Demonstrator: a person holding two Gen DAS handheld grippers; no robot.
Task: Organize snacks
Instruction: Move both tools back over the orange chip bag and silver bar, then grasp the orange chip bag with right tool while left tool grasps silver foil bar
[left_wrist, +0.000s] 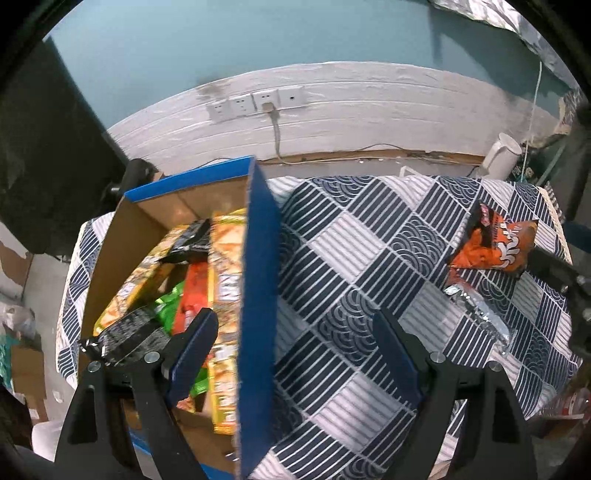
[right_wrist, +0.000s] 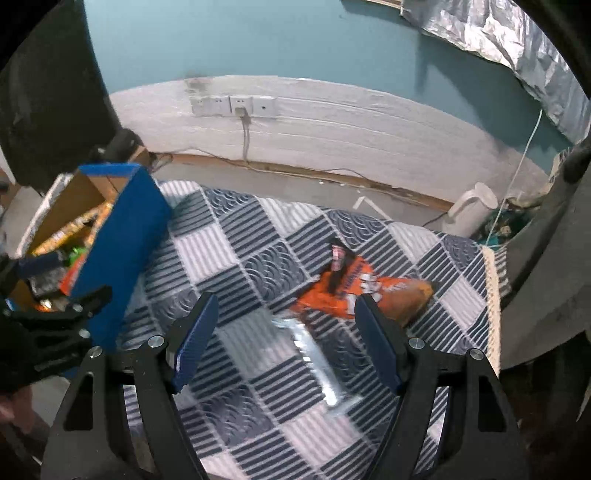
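A blue cardboard box (left_wrist: 258, 280) stands on the left of the patterned cloth (left_wrist: 351, 240), filled with several snack packs (left_wrist: 225, 266). My left gripper (left_wrist: 295, 314) is open and empty, straddling the box's right wall, one finger over the snacks and the other over the cloth. An orange snack bag (right_wrist: 354, 291) and a silver packet (right_wrist: 314, 354) lie on the cloth to the right. My right gripper (right_wrist: 287, 299) hovers open above them with the silver packet lying untouched below its fingers. The same bag (left_wrist: 491, 243) and packet (left_wrist: 480, 310) show in the left wrist view.
A white kettle (right_wrist: 472, 206) stands beyond the table's far right corner. Wall sockets with a plugged cable (right_wrist: 240, 105) are on the white wall behind. The cloth's fringed right edge (right_wrist: 493, 280) marks the table's side. A dark bulky object (left_wrist: 48, 155) sits behind the box.
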